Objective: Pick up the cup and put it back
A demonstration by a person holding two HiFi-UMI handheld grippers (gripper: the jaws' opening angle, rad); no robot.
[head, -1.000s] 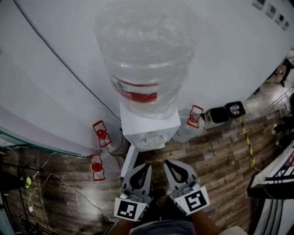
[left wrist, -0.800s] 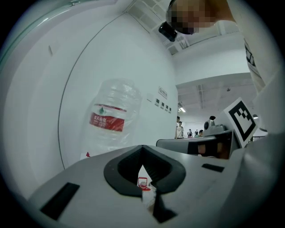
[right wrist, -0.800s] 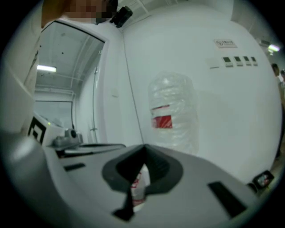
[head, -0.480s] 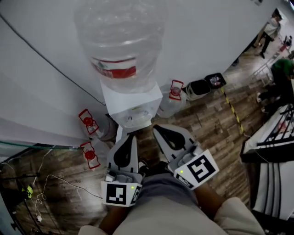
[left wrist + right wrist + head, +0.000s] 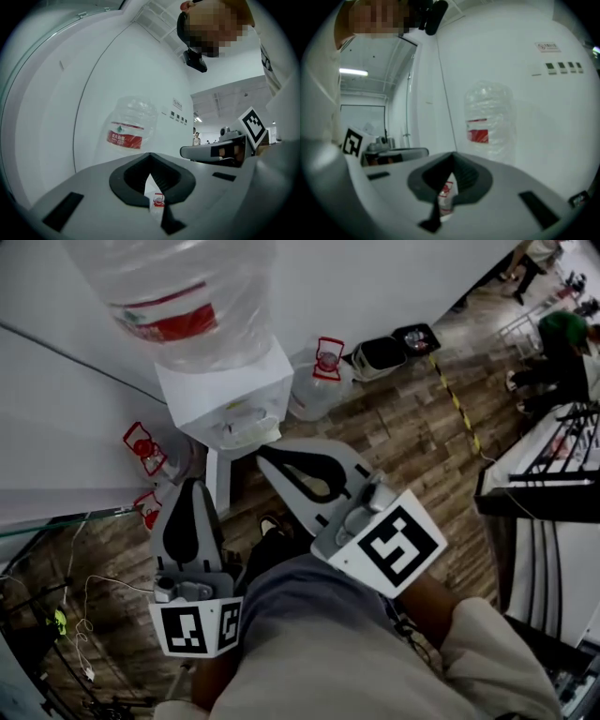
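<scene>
No cup shows in any view. A white water dispenser stands against the wall, with a big clear bottle with a red label on top. My left gripper is shut and empty, held level just short of the dispenser's left side. My right gripper is also shut and empty, its tips close under the dispenser's front. The bottle appears ahead above the shut left gripper in the left gripper view, and the bottle again beyond the shut right gripper in the right gripper view.
Spare water bottles with red handles stand on the wooden floor to the right and to the left of the dispenser. A black bin sits further right. Cables trail at the left; metal racks stand at the right.
Both grippers have risen and look larger in the head view. The dispenser and bottle have slid toward the upper left of that view. Both stay shut.
</scene>
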